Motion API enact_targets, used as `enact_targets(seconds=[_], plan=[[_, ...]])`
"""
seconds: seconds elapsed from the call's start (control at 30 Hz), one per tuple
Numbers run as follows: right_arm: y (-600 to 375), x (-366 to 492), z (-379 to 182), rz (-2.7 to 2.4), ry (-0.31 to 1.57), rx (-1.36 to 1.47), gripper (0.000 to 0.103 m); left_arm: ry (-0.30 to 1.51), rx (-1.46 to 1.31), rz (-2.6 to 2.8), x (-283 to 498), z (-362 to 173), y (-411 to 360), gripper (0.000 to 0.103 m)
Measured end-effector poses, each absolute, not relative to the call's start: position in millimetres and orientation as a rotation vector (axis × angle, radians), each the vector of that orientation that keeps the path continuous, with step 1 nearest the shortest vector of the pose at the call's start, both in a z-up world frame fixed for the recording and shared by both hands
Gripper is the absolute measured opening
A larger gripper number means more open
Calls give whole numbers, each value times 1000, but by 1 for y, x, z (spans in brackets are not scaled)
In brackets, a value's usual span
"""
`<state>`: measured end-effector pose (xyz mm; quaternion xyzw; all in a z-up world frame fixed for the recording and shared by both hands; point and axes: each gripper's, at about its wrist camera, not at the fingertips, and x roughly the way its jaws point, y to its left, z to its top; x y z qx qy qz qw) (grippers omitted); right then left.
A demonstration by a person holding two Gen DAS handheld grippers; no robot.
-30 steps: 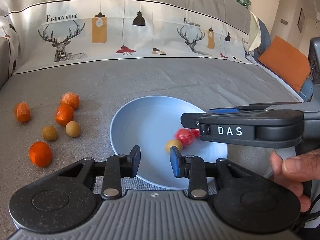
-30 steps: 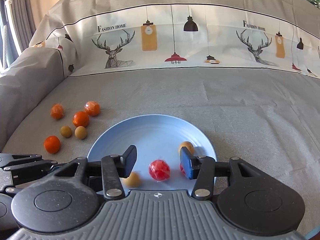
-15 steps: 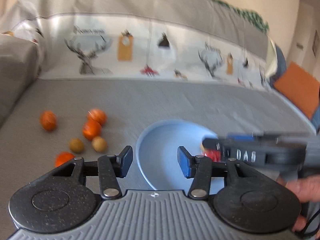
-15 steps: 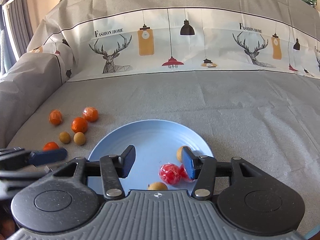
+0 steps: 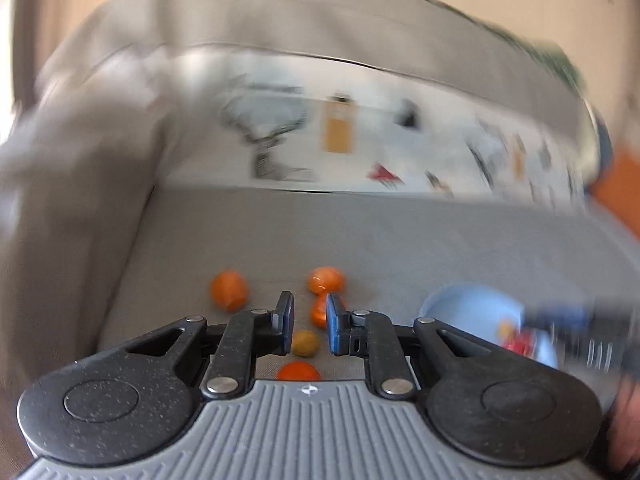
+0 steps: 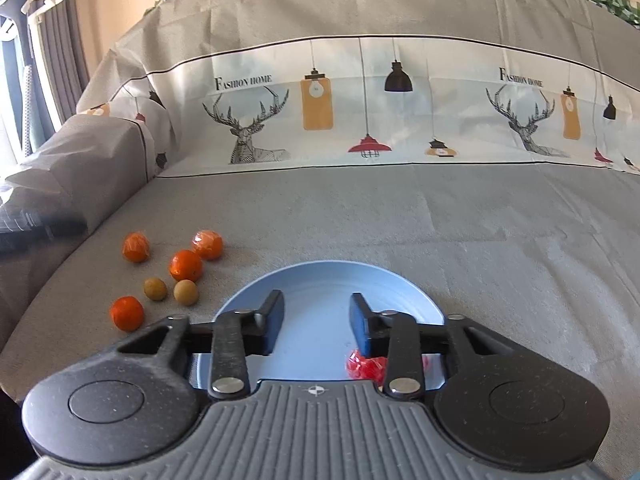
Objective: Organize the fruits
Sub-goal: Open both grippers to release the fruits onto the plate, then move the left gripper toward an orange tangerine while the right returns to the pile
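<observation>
Only right view sharp: six loose fruits (image 6: 185, 266) | left claw (image 5: 308, 328) closed, empty | right claw (image 6: 316, 322) narrowing, empty

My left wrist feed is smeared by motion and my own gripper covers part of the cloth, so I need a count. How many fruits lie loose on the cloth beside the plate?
Observer: Six. The right wrist view shows four orange fruits and two tan fruits, all on the grey cloth.
Operator: On my feed the right gripper is only a dark streak. Is it holding anything?
Observer: No. The right gripper has just been closing its jaws, but they stand apart over the blue plate with nothing between them.
</observation>
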<state>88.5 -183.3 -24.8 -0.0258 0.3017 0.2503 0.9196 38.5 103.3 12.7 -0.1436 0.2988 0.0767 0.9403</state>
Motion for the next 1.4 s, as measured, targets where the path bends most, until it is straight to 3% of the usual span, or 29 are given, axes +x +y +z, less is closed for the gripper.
enact_targets(seconds=[0.17,0.3,0.37,0.43,0.93,1.03,1.07,1.4], plan=[[-179,90,-26,544,620,-58,34,751,-543,170,55,-11,144,36],[-173,91,-28,564,628,-67,34,860,-524,157,73,-23,144,42],[-170,92,-29,575,637,-64,34,884,-499,137,78,-26,142,53],[-166,92,-30,583,639,-67,34,889,-485,126,80,-28,140,57],[-145,88,-34,651,647,-113,34,1019,-369,113,99,-45,117,55],[-143,87,-34,657,645,-116,34,1033,-355,117,100,-47,116,45],[-142,87,-34,659,646,-117,34,1033,-352,121,100,-48,115,37],[-132,84,-34,686,630,-135,34,955,-387,188,91,-38,125,34]])
